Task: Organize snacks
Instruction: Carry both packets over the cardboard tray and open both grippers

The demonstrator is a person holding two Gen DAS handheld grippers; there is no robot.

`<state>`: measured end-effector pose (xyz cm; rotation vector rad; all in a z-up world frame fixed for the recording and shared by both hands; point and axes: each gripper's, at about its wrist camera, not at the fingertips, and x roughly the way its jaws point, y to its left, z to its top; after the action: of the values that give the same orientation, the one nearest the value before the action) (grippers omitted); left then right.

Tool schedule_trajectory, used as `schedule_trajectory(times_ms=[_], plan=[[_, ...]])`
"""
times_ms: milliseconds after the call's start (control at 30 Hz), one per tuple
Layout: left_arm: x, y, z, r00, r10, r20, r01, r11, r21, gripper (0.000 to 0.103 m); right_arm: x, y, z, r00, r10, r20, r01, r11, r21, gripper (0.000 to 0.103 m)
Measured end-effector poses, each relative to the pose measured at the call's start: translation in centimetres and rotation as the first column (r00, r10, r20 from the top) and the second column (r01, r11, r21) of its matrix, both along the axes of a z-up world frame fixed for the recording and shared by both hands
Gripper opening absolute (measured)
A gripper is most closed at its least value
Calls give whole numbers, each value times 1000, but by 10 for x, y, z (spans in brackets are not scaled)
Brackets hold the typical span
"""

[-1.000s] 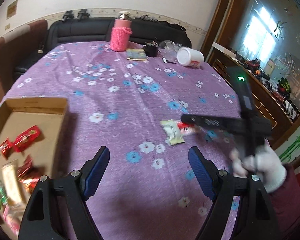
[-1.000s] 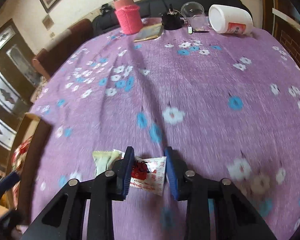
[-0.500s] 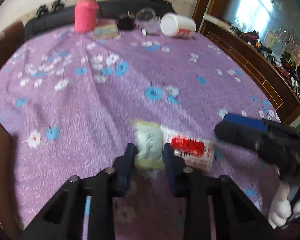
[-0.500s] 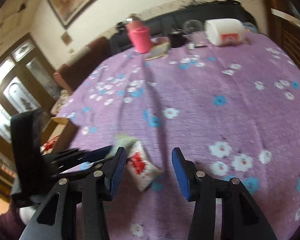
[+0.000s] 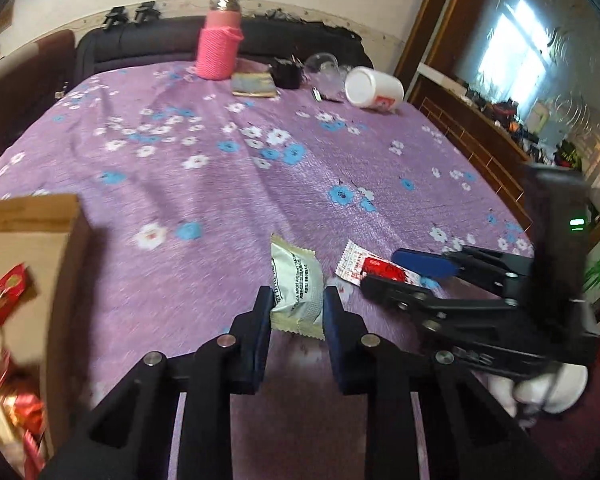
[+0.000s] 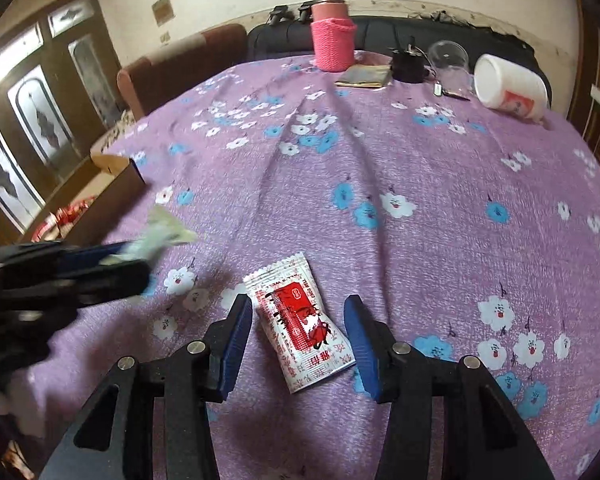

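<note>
A pale silver-green snack packet (image 5: pixel 296 276) is pinched between the blue pads of my left gripper (image 5: pixel 298 294), which is shut on its lower half. In the right wrist view the left gripper (image 6: pixel 120 258) is blurred at the left edge, the pale packet (image 6: pixel 164 236) sticking out of it. A red-and-white snack packet (image 6: pixel 296 312) lies flat on the purple flowered tablecloth (image 6: pixel 420 168). My right gripper (image 6: pixel 297 306) is open around it, with a gap on each side. The left wrist view shows the right gripper (image 5: pixel 416 276) over this red packet (image 5: pixel 374 268).
An open cardboard box (image 5: pixel 28 216) with several red snacks sits at the table's left edge. At the far end stand a pink bottle (image 5: pixel 220 48), a booklet (image 5: pixel 254 84), a black item (image 5: pixel 286 74), a clear cup (image 5: pixel 324 66) and a tipped white jar (image 5: pixel 374 88). A gloved hand (image 5: pixel 548 388) holds the right gripper.
My left gripper came in from open and shut on the pale packet. My right gripper, earlier shut on the red packet, opened and left it lying on the cloth.
</note>
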<state>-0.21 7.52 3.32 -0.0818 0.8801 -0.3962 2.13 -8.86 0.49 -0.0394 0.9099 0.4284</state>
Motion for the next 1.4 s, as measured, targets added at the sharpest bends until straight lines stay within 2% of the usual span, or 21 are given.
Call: schedule_trajectory(times_ms=[100, 167, 300, 433, 567, 667, 767, 833, 1000, 1100, 1167, 1233, 1300, 1367, 1400], plan=[[-16, 18, 8, 999, 30, 17, -30, 999, -23, 24, -4, 13, 0, 999, 31, 14, -30, 998, -64, 48], [-30, 32, 16, 998, 55, 37, -55, 998, -25, 24, -7, 23, 0, 1000, 29, 13, -27, 993, -118, 32], [-53, 59, 32, 992, 100, 78, -97, 994, -44, 24, -18, 36, 5, 1000, 21, -18, -23, 992, -124, 29], [-75, 100, 46, 980, 168, 108, -160, 984, -80, 24, -31, 39, 13, 1000, -17, -26, 15, 998, -63, 29], [-91, 141, 53, 961, 243, 134, -233, 969, -85, 24, -47, 64, 42, 1000, 8, -13, -8, 1000, 27, 30], [-103, 177, 50, 941, 311, 136, -301, 949, -92, 24, -62, 107, 64, 996, 87, -1, -86, 992, 89, 30], [-113, 208, 43, 920, 371, 128, -361, 928, -92, 24, -70, 160, 71, 985, 170, -6, -169, 979, 112, 30], [-120, 227, 36, 904, 409, 126, -403, 912, -74, 24, -74, 195, 68, 977, 215, -11, -213, 972, 103, 30], [-122, 253, 22, 882, 461, 94, -459, 887, -44, 25, -73, 266, 53, 962, 270, -35, -268, 962, 57, 30], [-123, 261, 17, 878, 472, 85, -468, 882, -59, 25, -64, 292, 43, 962, 268, -44, -267, 963, 29, 34], [-125, 264, 15, 878, 473, 78, -468, 881, -70, 31, -55, 298, 38, 960, 276, -54, -275, 961, 23, 38], [-129, 265, 16, 875, 478, 79, -472, 878, -86, 45, -49, 300, 38, 967, 252, -34, -252, 968, 0, 39], [-131, 264, 19, 874, 477, 93, -469, 878, -95, 48, -51, 290, 47, 972, 234, -13, -233, 971, 44, 40], [-135, 260, 26, 872, 475, 119, -466, 880, -96, 50, -56, 276, 58, 977, 211, 12, -211, 973, 94, 51], [-136, 259, 28, 871, 474, 127, -465, 880, -95, 55, -59, 266, 66, 982, 184, 34, -187, 977, 106, 55]])
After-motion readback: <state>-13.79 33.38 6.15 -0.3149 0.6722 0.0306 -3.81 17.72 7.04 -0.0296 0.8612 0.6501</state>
